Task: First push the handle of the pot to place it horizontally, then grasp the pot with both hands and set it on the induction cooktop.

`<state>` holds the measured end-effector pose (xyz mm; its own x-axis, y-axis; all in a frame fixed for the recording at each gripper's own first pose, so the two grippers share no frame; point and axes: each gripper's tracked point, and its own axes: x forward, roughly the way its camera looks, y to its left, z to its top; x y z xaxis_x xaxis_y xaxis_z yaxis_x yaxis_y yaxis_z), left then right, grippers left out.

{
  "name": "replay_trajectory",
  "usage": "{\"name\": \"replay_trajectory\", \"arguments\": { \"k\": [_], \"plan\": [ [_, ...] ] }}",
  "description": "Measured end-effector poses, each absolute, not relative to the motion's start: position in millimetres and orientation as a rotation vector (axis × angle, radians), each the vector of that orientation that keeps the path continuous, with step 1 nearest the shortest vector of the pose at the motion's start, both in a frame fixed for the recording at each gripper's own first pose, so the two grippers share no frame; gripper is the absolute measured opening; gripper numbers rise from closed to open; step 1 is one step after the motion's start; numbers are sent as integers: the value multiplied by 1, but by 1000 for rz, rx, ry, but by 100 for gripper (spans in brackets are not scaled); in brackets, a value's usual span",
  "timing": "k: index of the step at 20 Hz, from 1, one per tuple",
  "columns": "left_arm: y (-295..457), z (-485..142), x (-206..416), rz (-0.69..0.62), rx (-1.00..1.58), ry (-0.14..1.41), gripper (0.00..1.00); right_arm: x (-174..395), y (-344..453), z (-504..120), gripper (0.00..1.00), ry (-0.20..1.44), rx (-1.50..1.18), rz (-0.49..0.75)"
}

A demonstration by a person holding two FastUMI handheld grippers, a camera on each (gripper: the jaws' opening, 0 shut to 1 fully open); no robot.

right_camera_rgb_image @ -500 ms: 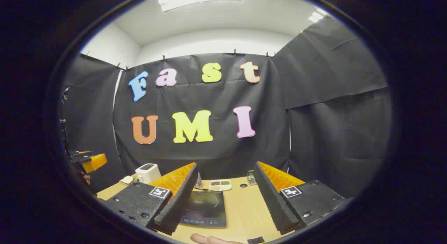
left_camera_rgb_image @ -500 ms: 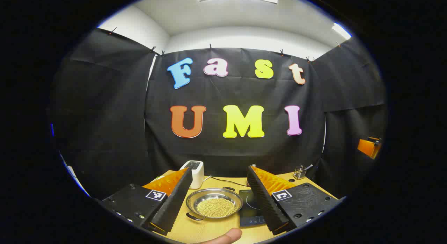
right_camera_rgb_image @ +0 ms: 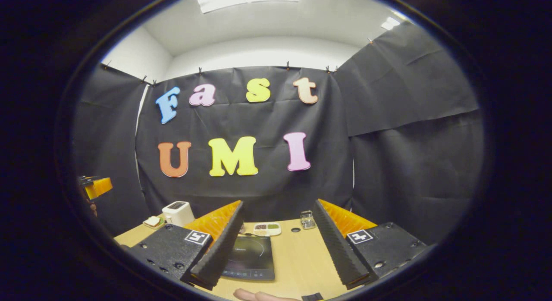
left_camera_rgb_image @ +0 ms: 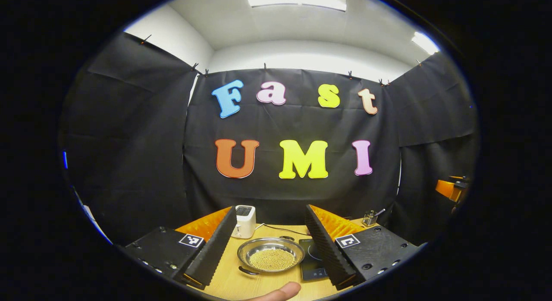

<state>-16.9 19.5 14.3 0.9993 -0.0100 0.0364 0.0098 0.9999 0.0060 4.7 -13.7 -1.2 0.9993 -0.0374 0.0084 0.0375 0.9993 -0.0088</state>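
A shallow steel pot (left_camera_rgb_image: 271, 254) holding small yellow beads sits on the wooden table (left_camera_rgb_image: 228, 281), a dark handle (left_camera_rgb_image: 249, 271) at its near left rim. The black induction cooktop (left_camera_rgb_image: 311, 266) lies just right of it, partly hidden by a finger. It also lies flat in the right gripper view (right_camera_rgb_image: 252, 258). My left gripper (left_camera_rgb_image: 271, 209) is open, held back from the pot, which shows between its fingers. My right gripper (right_camera_rgb_image: 278, 204) is open above the table with nothing in it, and shows at the far right (left_camera_rgb_image: 448, 189) in the left gripper view.
A white toaster (left_camera_rgb_image: 244, 221) with a cable stands behind the pot. At the back are a small plate of food (right_camera_rgb_image: 152, 222), a white divided dish (right_camera_rgb_image: 266, 228) and a small metal rack (right_camera_rgb_image: 307, 220). A thumb (left_camera_rgb_image: 280, 291) shows at the bottom edge.
The left gripper has drawn back a little, so the pot and cooktop look smaller and farther. The right gripper has shifted slightly. Both stay open.
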Motion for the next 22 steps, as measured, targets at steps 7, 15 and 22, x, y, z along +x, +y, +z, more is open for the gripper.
{"name": "replay_trajectory", "arguments": {
  "k": [7, 15, 22],
  "plan": [
    [17, 8, -15, -22, 11, -22, 95, 0, -22, 11, 100, -67, -32, -66],
    [16, -16, -2, -8, 6, 30, 95, -8, -16, 15, 96, -115, -54, -53],
    [-4, -43, 11, -94, -3, 114, 67, -6, -14, 12, 100, -126, -44, -41]
  ]
}}
